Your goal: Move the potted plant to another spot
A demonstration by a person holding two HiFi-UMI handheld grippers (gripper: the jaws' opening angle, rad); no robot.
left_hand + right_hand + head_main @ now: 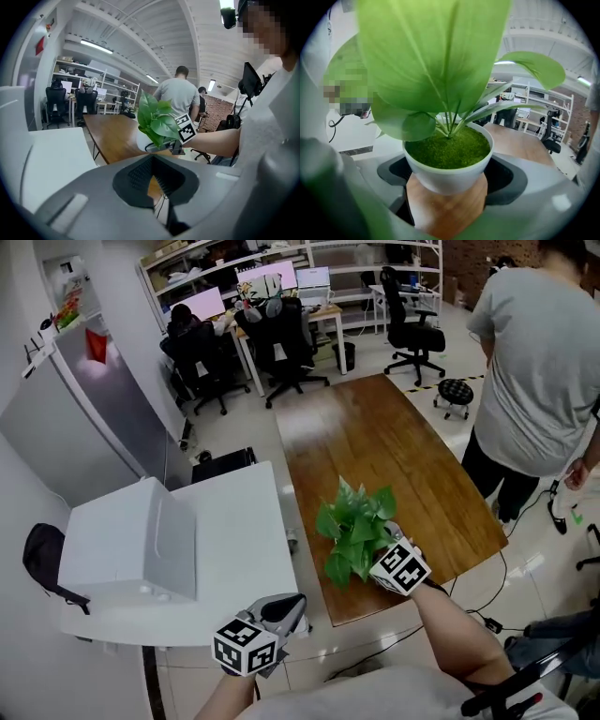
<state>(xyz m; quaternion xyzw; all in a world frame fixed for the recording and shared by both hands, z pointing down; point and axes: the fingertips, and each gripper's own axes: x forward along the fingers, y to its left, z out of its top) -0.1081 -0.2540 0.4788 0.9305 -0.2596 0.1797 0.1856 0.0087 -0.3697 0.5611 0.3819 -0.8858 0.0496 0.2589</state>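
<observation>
The potted plant (354, 529), broad green leaves in a white pot (447, 176), stands near the front edge of the brown wooden table (375, 437). My right gripper (380, 554) reaches in from the front, its jaws pressed against both sides of the pot, shut on it. In the right gripper view (447, 190), wood shows just below the pot. My left gripper (289, 611) hangs off the front corner of the white table (239, 521), jaws together and holding nothing. The left gripper view (152, 180) looks across at the plant (157, 123) and the right gripper (163, 147).
A white box (131, 540) sits on the white table. A person in a grey shirt (539, 362) stands at the wooden table's right side. Black office chairs (281, 343) and desks stand at the back. A black chair (42, 559) is at the far left.
</observation>
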